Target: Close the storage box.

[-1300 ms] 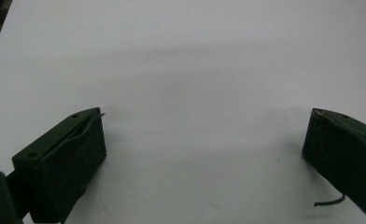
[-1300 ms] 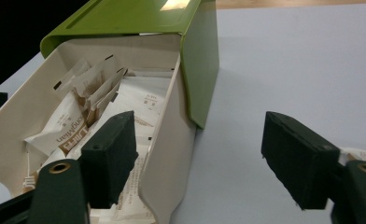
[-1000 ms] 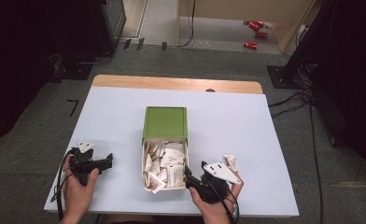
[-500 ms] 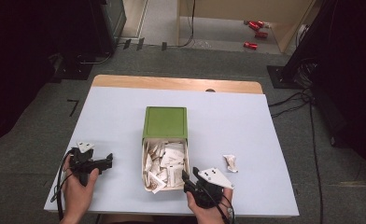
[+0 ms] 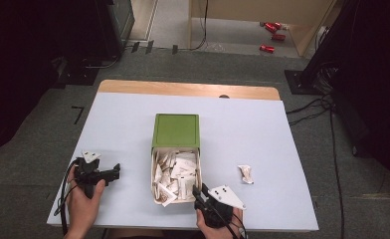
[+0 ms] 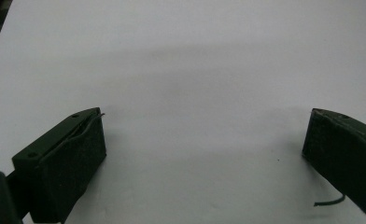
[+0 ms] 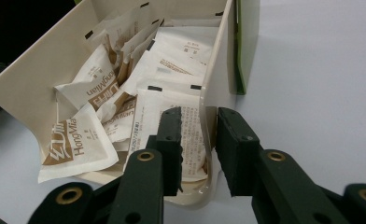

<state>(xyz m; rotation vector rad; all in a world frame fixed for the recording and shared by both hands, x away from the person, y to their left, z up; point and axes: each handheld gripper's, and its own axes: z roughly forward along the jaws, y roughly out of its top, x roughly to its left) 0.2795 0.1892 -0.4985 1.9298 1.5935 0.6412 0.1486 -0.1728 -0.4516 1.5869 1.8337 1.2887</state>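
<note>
Left gripper (image 5: 114, 173): it is being held low over bare table (image 5: 123, 129) at the near left, jaws spread wide apart with nothing between them, well apart from the box.

Box (image 5: 176, 130): a green sleeve with a white tray (image 5: 199, 174) drawn out toward the person is lying at the table's middle; the tray is being seen crowded with white sachets (image 7: 95, 88).

Right gripper (image 7: 196, 154): it is being brought to the tray's near right corner, jaws partly closed, one inside the tray over a printed sachet (image 7: 190, 135), the other outside the tray wall (image 7: 214, 93). Whether the pads are already pressing on the wall cannot be told.

Loose sachet (image 5: 245, 173): one is lying alone on the table, right of the tray.

Step in hand: judged as sachets being taken out one at a time, with another pick being lined up.

Next move: the jaws probably need shifting off the wall and onto one sachet edge, so that the tray is not being dragged.
</note>
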